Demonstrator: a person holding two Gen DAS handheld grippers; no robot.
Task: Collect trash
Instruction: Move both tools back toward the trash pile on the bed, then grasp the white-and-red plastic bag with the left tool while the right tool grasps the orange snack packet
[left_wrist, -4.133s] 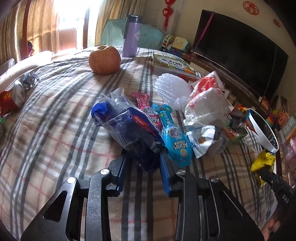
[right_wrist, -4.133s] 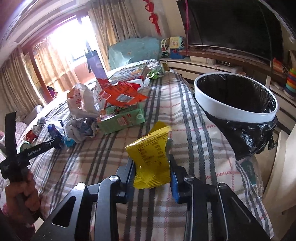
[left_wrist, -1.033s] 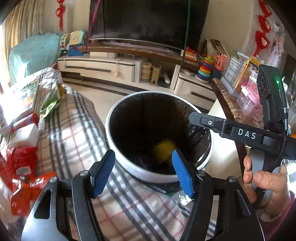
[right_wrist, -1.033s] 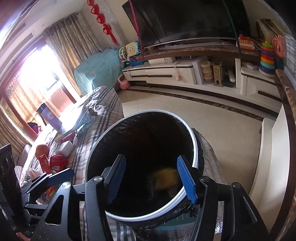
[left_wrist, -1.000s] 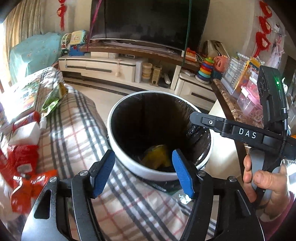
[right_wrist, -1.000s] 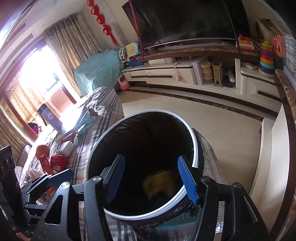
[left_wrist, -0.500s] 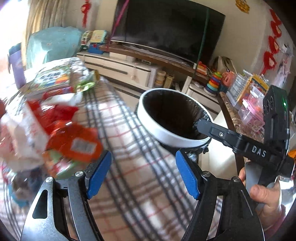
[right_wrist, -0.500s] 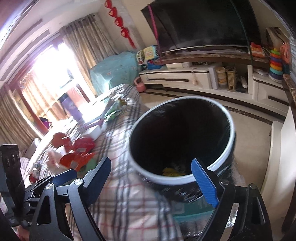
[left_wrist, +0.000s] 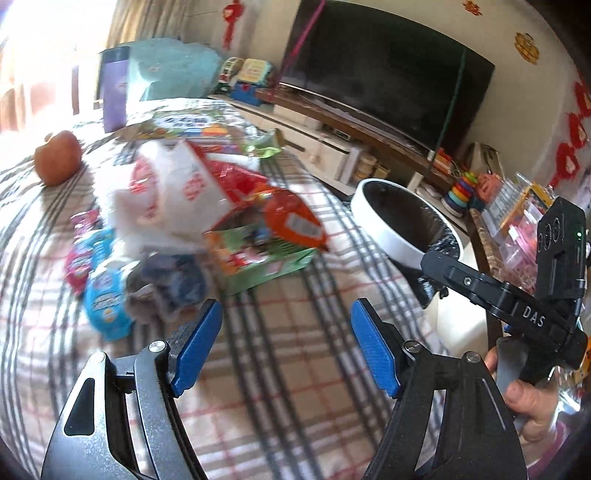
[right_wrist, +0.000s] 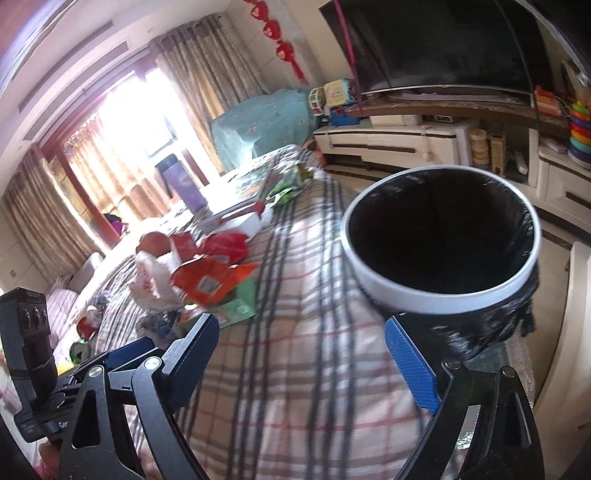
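A plaid blanket (left_wrist: 295, 369) in grey, red and cream covers a wide surface that fills the near part of both views. Both pictures are smeared by motion blur.

In the left wrist view, the left gripper (left_wrist: 286, 347) hangs over bare blanket with its blue pads well apart and nothing between them. Its jaws have just been opening. Beyond it, toward the left and middle, lies a heap of trash: a green carton (left_wrist: 266, 254) with an orange-red wrapper (left_wrist: 295, 221) lying on it, a white plastic bag with red print (left_wrist: 166, 192) behind, a crumpled grey-blue wrapper (left_wrist: 170, 280) nearest the left pad, and a light blue packet (left_wrist: 105, 299) and a pink packet (left_wrist: 79, 258) further left. An orange-red apple (left_wrist: 57, 157) sits far left, apart from the heap.

To the right, at the blanket's edge, stands a bin (left_wrist: 391, 236) with a white rim and a black liner. The right gripper's black body reaches in from the right, held by a hand (left_wrist: 528, 402) low at the right edge.

In the right wrist view, the right gripper (right_wrist: 301, 354) has its pads spread very wide and empty; its jaws have just been opening too. The bin (right_wrist: 439, 295) sits just beyond its right pad, its mouth dark, so its contents cannot be made out. The trash heap lies to the left on the blanket, with the left gripper's body at the near left.

A large dark television (left_wrist: 388, 77) stands on a low cabinet at the far side of the room, and a purple flask (right_wrist: 183, 184) stands at the blanket's far end.
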